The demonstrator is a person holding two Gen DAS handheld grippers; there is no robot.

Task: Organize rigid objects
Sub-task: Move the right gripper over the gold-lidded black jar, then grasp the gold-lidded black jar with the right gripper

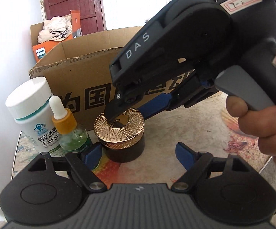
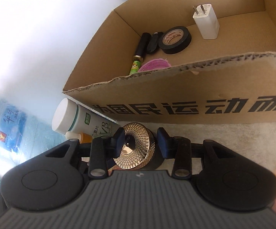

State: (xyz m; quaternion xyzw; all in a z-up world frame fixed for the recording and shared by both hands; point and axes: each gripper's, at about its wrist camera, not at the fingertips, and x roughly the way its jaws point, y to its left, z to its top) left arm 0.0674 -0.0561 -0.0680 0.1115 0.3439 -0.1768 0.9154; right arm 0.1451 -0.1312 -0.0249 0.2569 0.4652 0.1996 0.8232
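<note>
Three things left: jar with gold lid (image 1: 119,131), white bottle (image 1: 32,112) and dropper bottle (image 1: 69,131) stand on the table (image 1: 176,133), just before the cardboard box (image 1: 84,72).
Right claw (image 2: 140,143): half open around the gold lid, pads apart from it, likely lining up to grip.
Left claw (image 1: 138,153): wide, empty, near the jar.
Box: holds charger (image 2: 206,22) and tape roll (image 2: 175,39) already.

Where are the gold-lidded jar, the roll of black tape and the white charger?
gold-lidded jar (image 1: 119,127): left wrist view, lid top.
roll of black tape (image 2: 175,40): right wrist view, upper face.
white charger (image 2: 206,23): right wrist view, body.
</note>
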